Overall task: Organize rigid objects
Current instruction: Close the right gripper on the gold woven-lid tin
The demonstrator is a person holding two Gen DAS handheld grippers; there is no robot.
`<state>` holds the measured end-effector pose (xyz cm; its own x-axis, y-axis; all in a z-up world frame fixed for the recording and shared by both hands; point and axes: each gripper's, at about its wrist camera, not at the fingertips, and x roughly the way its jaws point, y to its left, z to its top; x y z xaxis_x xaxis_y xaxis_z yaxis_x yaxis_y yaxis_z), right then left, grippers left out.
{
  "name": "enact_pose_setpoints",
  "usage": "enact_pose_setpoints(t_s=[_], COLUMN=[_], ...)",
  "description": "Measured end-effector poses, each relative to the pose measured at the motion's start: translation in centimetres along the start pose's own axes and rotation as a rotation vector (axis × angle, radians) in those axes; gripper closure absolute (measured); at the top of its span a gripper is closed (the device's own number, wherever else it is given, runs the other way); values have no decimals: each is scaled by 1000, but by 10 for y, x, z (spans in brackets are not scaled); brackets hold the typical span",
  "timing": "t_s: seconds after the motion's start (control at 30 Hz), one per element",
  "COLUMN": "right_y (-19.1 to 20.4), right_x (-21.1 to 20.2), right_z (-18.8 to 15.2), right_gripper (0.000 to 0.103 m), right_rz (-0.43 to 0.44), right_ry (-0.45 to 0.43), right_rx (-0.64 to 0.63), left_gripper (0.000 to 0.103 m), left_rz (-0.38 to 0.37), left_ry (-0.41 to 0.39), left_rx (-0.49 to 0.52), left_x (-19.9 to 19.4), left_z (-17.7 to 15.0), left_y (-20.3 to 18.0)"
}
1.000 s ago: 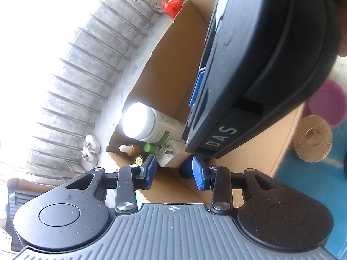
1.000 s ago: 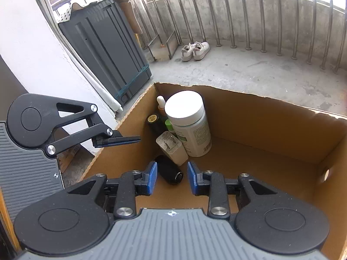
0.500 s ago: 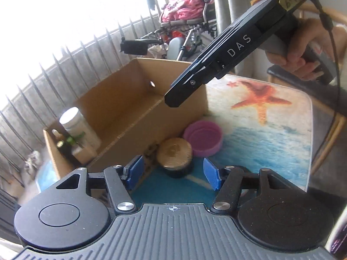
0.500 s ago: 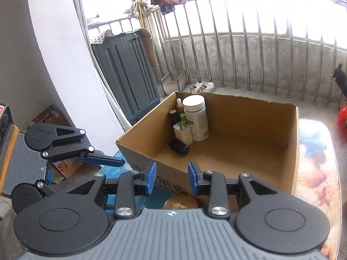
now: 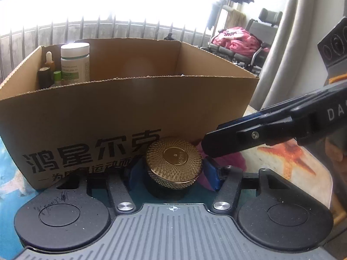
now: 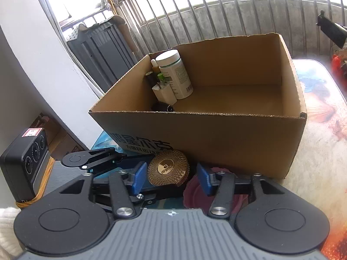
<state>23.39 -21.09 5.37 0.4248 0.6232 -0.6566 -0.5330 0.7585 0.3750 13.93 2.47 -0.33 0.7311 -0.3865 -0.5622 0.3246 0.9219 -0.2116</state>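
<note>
A gold-lidded black jar [image 5: 174, 162] [image 6: 168, 170] stands on the printed mat just in front of the cardboard box [image 5: 130, 112] [image 6: 216, 134]. My left gripper [image 5: 173, 174] is open with the jar between its blue pads, a narrow gap on each side. My right gripper [image 6: 171, 179] hovers above the jar and a pink lid [image 6: 193, 192]; its jaws are opening and nothing is pressed between them. It reaches in from the right in the left wrist view, right gripper [image 5: 208, 146]. Inside the box stand a white bottle [image 6: 175, 75], small bottles and a white plug [image 6: 164, 94].
The box's right half [image 6: 238, 95] is bare cardboard. A starfish-print mat [image 5: 292, 158] covers the table. A grey cabinet [image 6: 104, 49] and a metal railing [image 6: 216, 10] lie beyond the box. A wheelchair with pink cloth [image 5: 236, 41] stands far right, by a curtain [image 5: 292, 43].
My left gripper rolled upright and dropped until the gold jar sat between its pads. My right gripper drew back out of the box to the jar, and its jaws widened.
</note>
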Motion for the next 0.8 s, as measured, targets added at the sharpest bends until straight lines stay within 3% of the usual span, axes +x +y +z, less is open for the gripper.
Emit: enact_pose_setpoints(t_s=[0.3,0.4,0.5,0.6,0.63,0.7,0.73,0.8], right_y=[21,34,50,58,59,62,63,68], right_x=[27,40,48,52,52,50,47,35], right_z=[-6,-11,-18,-21,-23,-25,-27,-25], right_gripper=[35,35,28,43,43,47,56,63], right_rz=[15,26,-1,58,71,80,76,73], right_ry=[88,148,179,196,191,174,158,122], right_rx=[-63,-114,-200,-207,-196,-204,-203,-220], left_gripper=[44,44,44,45,45,45,45,45], left_rz=[-17,-22,-14,-9,-6,-6,-21,-40], left_ry=[47,55,47,54,55,59,58,41], left_rx=[43,49,58,74,83,79,72,81], left_x=[-23,-35,-45,-49,-51,-57,-63,-75], left_z=[-12,-21,-28,-29,-29,-28,-26,-19], left_y=[3,4,6,8,7,9,11,10])
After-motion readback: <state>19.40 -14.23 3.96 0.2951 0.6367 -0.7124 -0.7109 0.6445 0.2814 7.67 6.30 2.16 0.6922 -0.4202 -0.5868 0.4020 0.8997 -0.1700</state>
